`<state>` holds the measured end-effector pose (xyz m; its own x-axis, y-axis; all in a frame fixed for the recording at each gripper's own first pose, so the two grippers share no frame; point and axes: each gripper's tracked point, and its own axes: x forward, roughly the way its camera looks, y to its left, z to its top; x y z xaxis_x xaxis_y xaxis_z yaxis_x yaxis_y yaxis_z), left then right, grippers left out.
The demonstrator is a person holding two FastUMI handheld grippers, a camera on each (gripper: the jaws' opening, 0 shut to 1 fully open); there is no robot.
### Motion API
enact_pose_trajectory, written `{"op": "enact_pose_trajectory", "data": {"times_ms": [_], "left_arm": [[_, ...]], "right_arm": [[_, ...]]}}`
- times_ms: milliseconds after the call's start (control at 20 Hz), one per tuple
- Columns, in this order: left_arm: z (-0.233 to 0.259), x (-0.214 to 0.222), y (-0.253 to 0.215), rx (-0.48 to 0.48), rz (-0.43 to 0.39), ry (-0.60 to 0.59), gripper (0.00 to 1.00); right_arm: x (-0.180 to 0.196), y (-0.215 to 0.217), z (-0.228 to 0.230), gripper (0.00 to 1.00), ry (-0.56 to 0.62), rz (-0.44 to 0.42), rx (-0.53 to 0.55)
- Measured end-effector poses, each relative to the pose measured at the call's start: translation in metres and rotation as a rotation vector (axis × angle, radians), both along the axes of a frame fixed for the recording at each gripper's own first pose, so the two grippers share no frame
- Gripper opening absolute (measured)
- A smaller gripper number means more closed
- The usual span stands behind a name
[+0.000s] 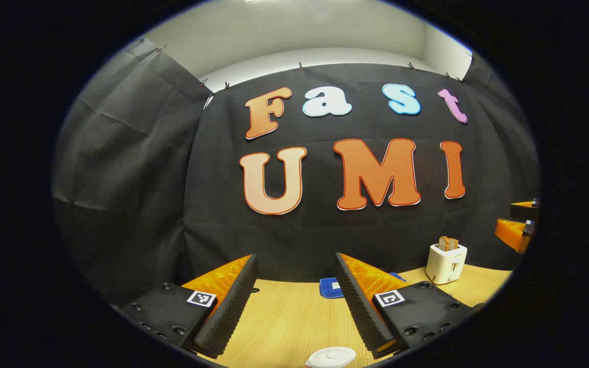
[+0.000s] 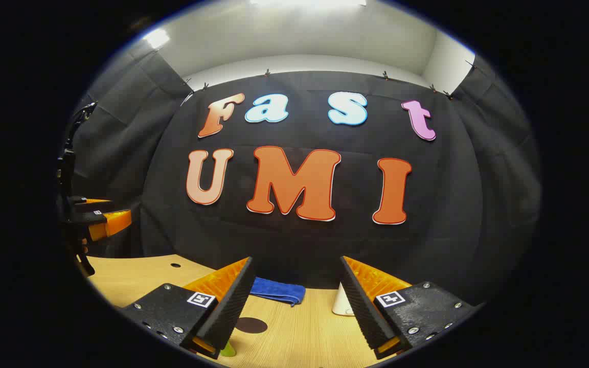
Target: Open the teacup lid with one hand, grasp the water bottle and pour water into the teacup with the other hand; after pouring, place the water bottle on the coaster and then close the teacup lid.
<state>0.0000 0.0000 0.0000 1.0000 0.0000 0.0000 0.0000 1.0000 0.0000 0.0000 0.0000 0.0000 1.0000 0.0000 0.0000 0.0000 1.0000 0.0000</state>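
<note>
In the left gripper view, the white teacup lid (image 1: 331, 357) peeks in at the bottom edge, just in front of and below my open left gripper (image 1: 294, 263), which holds nothing. The right gripper (image 1: 520, 229) hangs at the far right, above the table. In the right gripper view, my right gripper (image 2: 296, 261) is open and empty over the wooden table (image 2: 294, 337). A dark round coaster (image 2: 251, 325) lies just ahead of its left finger. A small green bit (image 2: 228, 350) shows beside that finger; I cannot tell what it is. The left gripper (image 2: 101, 220) is far left.
A white toaster (image 1: 446, 263) with bread in it stands at the back right of the table, and its base (image 2: 342, 304) shows behind my right finger. A folded blue cloth (image 1: 330, 287) (image 2: 277, 290) lies by the back wall. The tabletop has a small hole (image 2: 175, 265).
</note>
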Motion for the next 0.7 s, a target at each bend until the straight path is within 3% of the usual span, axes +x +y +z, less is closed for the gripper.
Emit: {"op": "enact_pose_trajectory", "data": {"times_ms": [700], "left_arm": [[-0.0043, -0.0025, 0.0051, -0.021, 0.006, 0.002, 0.97]], "right_arm": [[-0.0041, 0.0023, -0.0037, 0.98, 0.01, 0.006, 0.003]]}}
